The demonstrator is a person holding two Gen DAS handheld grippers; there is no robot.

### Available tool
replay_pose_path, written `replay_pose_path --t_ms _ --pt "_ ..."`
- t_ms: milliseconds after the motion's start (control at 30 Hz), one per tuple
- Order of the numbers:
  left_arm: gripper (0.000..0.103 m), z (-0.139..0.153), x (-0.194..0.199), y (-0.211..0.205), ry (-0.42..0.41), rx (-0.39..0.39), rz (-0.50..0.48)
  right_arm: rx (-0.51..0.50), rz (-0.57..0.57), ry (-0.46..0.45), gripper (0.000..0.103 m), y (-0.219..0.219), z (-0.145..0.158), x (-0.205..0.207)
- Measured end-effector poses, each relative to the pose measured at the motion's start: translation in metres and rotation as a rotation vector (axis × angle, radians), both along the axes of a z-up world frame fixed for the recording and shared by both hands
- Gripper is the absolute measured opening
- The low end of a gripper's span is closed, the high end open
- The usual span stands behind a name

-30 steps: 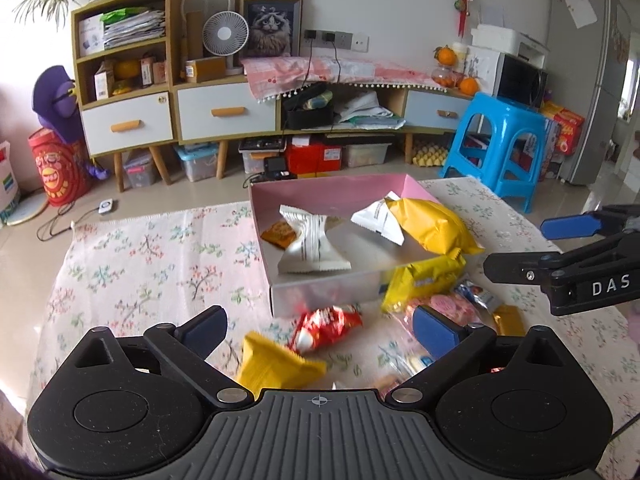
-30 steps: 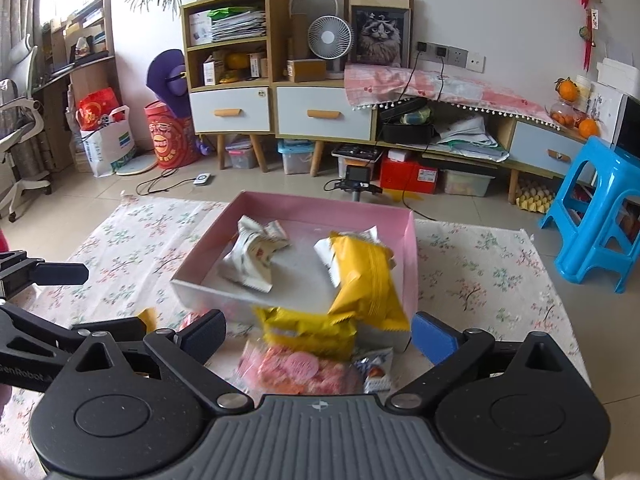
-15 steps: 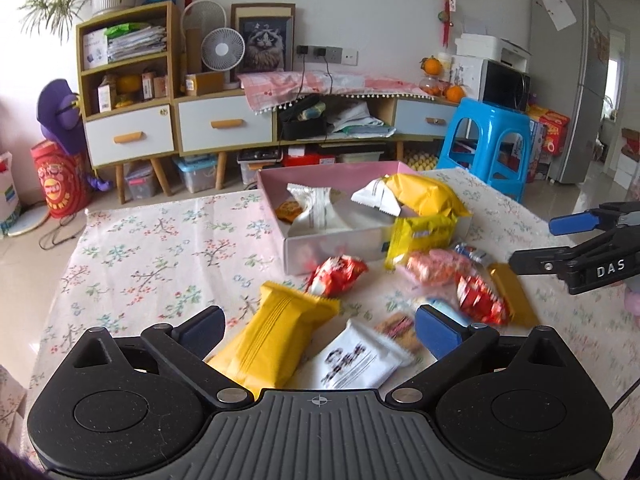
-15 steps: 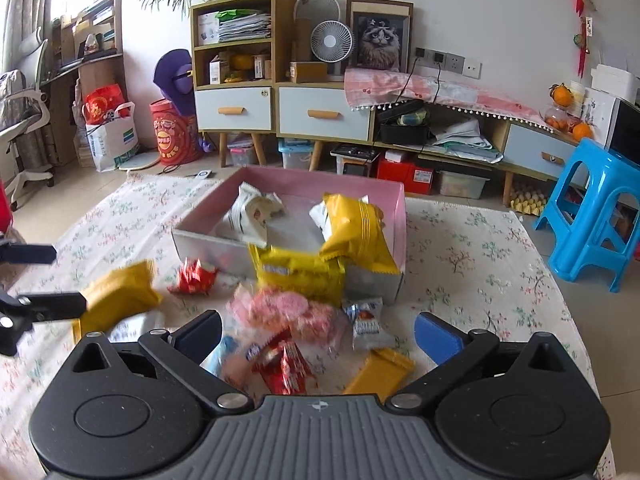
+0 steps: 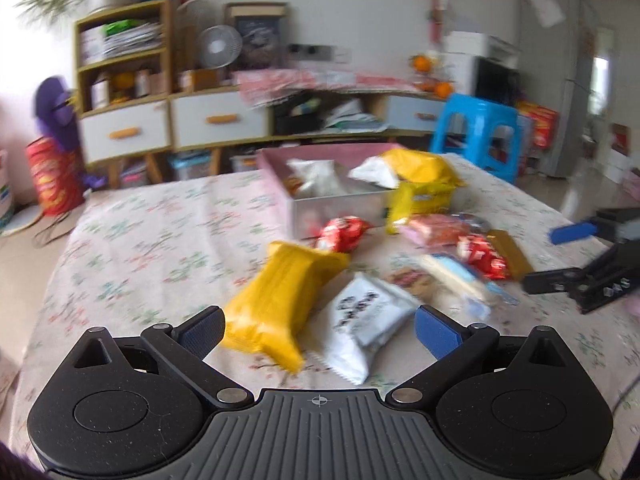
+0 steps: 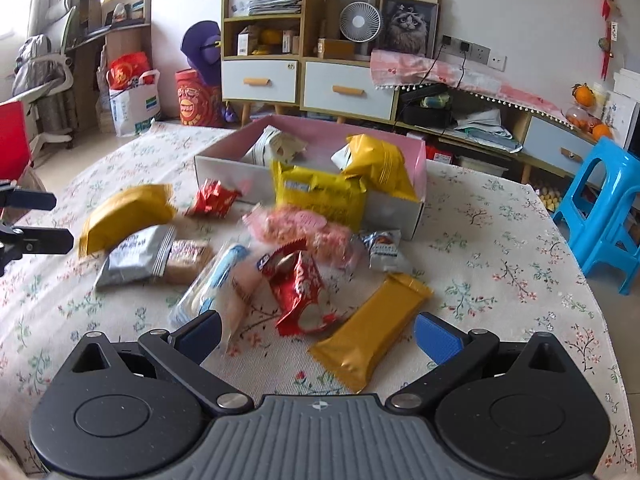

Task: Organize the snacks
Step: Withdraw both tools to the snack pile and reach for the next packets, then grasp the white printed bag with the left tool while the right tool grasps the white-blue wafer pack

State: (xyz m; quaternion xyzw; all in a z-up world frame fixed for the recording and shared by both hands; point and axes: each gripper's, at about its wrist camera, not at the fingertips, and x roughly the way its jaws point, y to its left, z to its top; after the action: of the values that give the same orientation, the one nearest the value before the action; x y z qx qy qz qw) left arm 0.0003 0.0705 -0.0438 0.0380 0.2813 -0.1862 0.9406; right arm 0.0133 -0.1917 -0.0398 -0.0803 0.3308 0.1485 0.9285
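Right wrist view: both grippers' jaws wide, empty; few packets in shallow pink cardboard box, most scattered on counter.

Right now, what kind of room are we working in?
Most likely a home living room: a sideboard with drawers holding a framed cat picture and a desk fan, plus a floral tablecloth scattered with snacks.

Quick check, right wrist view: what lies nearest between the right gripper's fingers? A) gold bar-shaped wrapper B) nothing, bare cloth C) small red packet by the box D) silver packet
A: the gold bar-shaped wrapper lies on the cloth just ahead of the open right gripper, nearer than any other snack.
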Motion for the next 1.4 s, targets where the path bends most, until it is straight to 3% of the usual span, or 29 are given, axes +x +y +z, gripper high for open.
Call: replay_pose_path --t_ms 167,300,400,467,567,833,967,1100,1200,1300,1400 --pt "0.1 -0.001 0.002 -0.013 -0.007 -0.025 -0.126 0.042 0.031 -0.04 0.094 0.006 0.004 -0.007" --pt "0.099 -0.006 0.012 -0.025 0.012 -0.011 -0.195 0.078 0.096 -0.05 0.087 0.015 0.007 -0.01" --pt "0.097 -0.011 0.023 -0.032 0.04 -0.006 -0.23 0.094 0.137 -0.028 0.08 0.025 0.005 -0.006" --pt "0.094 -0.016 0.029 -0.034 0.064 0.004 -0.243 0.094 0.168 -0.007 0.067 0.033 0.002 -0.003" --pt "0.088 -0.025 0.04 -0.037 0.094 0.032 -0.228 0.091 0.213 0.034 0.055 0.043 -0.001 0.0" --pt "0.081 -0.037 0.056 -0.032 0.138 0.047 -0.213 0.102 0.179 0.087 0.055 0.048 -0.012 0.013" --pt "0.077 -0.039 0.059 -0.034 0.145 0.07 -0.199 0.119 0.156 0.107 0.047 0.044 -0.016 0.022" --pt "0.062 -0.038 0.057 -0.034 0.146 0.086 -0.175 0.107 0.159 0.096 0.035 0.044 -0.016 0.023" --pt "0.049 -0.037 0.052 -0.031 0.142 0.086 -0.134 0.074 0.16 0.096 0.021 0.043 -0.015 0.022" --pt "0.038 -0.036 0.046 -0.027 0.147 0.086 -0.108 0.058 0.169 0.109 0.019 0.041 -0.013 0.019" --pt "0.037 -0.033 0.041 -0.024 0.168 0.087 -0.107 0.037 0.181 0.11 0.018 0.04 -0.011 0.013"
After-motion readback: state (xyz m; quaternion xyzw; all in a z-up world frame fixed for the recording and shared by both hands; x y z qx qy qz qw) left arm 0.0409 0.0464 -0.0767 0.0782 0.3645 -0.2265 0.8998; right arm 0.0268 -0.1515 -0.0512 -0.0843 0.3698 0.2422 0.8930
